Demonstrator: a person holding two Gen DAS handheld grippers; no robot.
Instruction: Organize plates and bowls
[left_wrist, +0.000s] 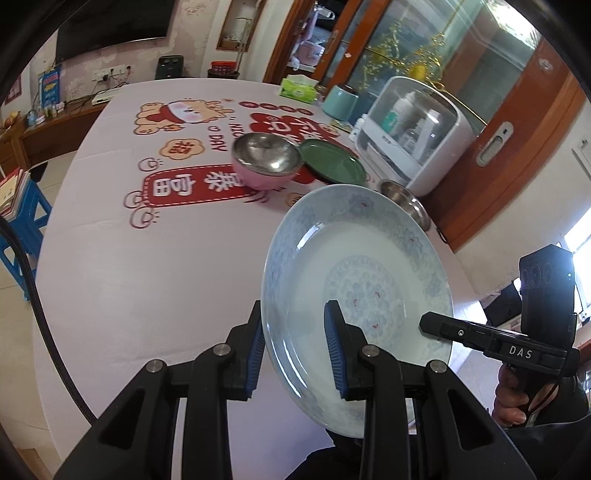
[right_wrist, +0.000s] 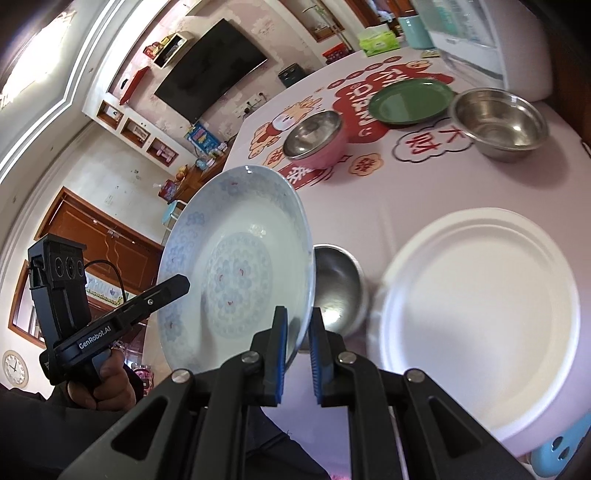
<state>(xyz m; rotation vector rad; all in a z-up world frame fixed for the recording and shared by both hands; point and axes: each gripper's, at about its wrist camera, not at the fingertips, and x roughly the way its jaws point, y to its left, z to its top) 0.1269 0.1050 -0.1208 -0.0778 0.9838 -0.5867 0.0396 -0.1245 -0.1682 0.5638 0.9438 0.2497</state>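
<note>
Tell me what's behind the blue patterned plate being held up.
Behind the patterned plate sits a steel bowl on the table; the plate covers its left side.

wrist views flanking shared plate (left_wrist: 354, 280), close

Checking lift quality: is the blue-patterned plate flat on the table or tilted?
Tilted. The plate is off the table, held on edge, rim pinched from both sides.

bright daylight, fisheye warp, slight blur
</note>
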